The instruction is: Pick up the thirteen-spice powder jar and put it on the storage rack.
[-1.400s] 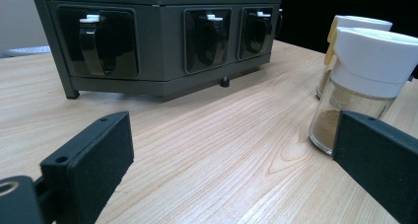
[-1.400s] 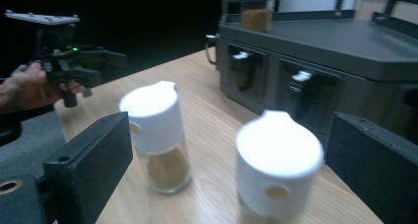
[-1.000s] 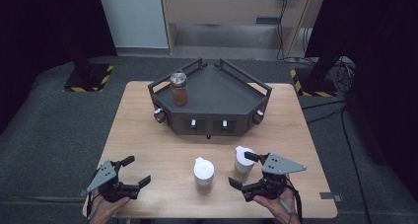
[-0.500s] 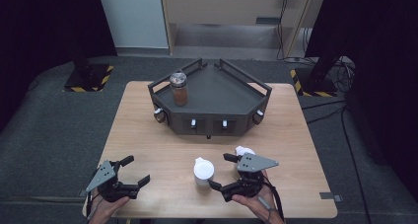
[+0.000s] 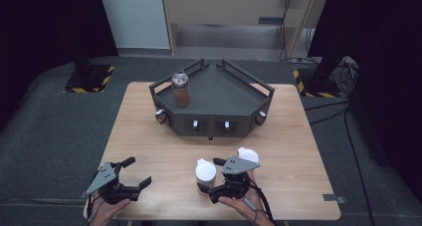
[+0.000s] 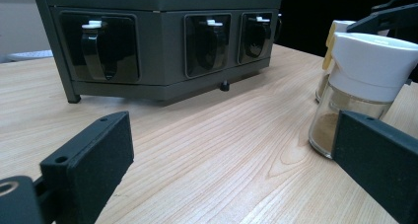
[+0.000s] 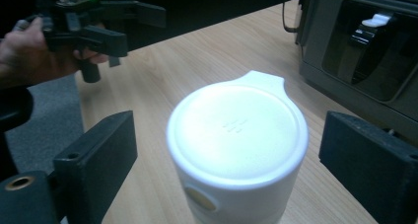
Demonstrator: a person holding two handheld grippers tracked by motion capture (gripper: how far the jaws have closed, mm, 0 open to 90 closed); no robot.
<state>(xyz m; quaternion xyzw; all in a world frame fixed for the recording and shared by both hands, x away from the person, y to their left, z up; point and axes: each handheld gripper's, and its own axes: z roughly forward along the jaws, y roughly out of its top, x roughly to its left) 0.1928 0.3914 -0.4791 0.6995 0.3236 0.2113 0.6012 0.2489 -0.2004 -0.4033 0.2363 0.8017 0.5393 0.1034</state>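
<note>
A spice jar with a white lid [image 5: 205, 169] [image 7: 236, 130] stands on the table between the jaws of my right gripper [image 5: 211, 175] [image 7: 229, 157]. The jaws have just been closing, and a gap still shows on each side of the lid, so the gripper is open. A second white-capped jar [image 5: 247, 155] stands just right of it. My left gripper [image 5: 138, 171] [image 6: 231, 160] is open and empty near the front left edge. In the left gripper view the nearer jar [image 6: 360, 86] holds brown powder.
A dark angular rack [image 5: 234, 94] [image 6: 162, 41] with clip slots on its front sits at the table's middle back. A brown-filled jar with a metal lid [image 5: 180, 89] stands on its left side. Bare wood [image 5: 149, 136] lies between the rack and the grippers.
My right gripper has moved left, away from the right-hand jar, and now straddles the middle jar. The left gripper has stayed put.
</note>
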